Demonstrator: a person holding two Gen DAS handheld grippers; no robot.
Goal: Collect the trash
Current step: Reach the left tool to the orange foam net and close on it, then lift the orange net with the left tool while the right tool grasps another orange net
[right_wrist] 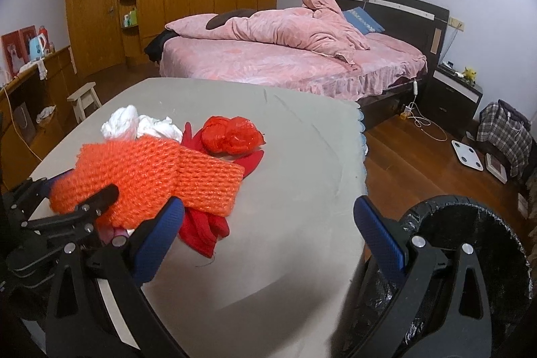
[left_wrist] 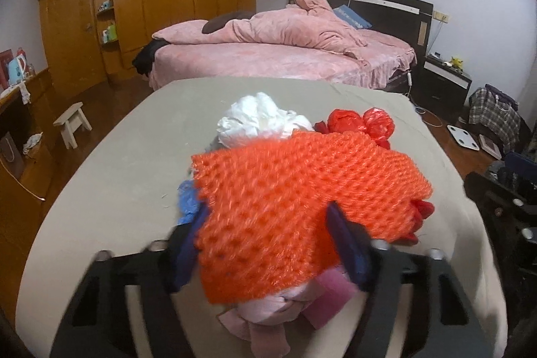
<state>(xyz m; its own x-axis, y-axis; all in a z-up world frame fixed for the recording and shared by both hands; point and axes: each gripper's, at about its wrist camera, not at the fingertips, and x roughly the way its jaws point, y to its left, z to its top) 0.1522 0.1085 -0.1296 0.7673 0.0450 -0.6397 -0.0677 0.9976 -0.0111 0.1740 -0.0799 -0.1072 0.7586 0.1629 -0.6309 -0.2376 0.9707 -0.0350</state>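
Left wrist view: the left gripper (left_wrist: 268, 244) has its blue-padded fingers (left_wrist: 345, 244) set around a sheet of orange foam netting (left_wrist: 302, 187); the pads lie against its near edges, so the fingers appear to grip it, though motion blur makes the contact itself hard to judge. The netting lies over a pile of trash on the grey-covered bench (left_wrist: 110, 176). Beyond it sit a crumpled white plastic bag (left_wrist: 261, 119) and a balled red plastic bag (left_wrist: 362, 119), side by side. A scrap of blue plastic (left_wrist: 187, 200) peeks out at the netting's left edge, and pink wrapping (left_wrist: 288, 304) shows beneath it, close to the camera. Behind the bench stands a bed with a pink quilt (left_wrist: 285, 32).

Right wrist view: the right gripper (right_wrist: 268, 223) hovers over the bench's near right part with its blue fingers (right_wrist: 379, 234) spread wide and nothing between them. To its left the left gripper (right_wrist: 84, 210) meets the orange foam netting (right_wrist: 147, 180), one black finger lying over the netting's near edge. Past the netting are the white bag (right_wrist: 134, 123) and the red bag (right_wrist: 231, 133), with red cloth-like pieces (right_wrist: 201, 227) lying under and in front of the netting. At lower right, beside the bench, stands a bin lined with a black bag (right_wrist: 470, 223); its inside is dark and its contents cannot be made out.
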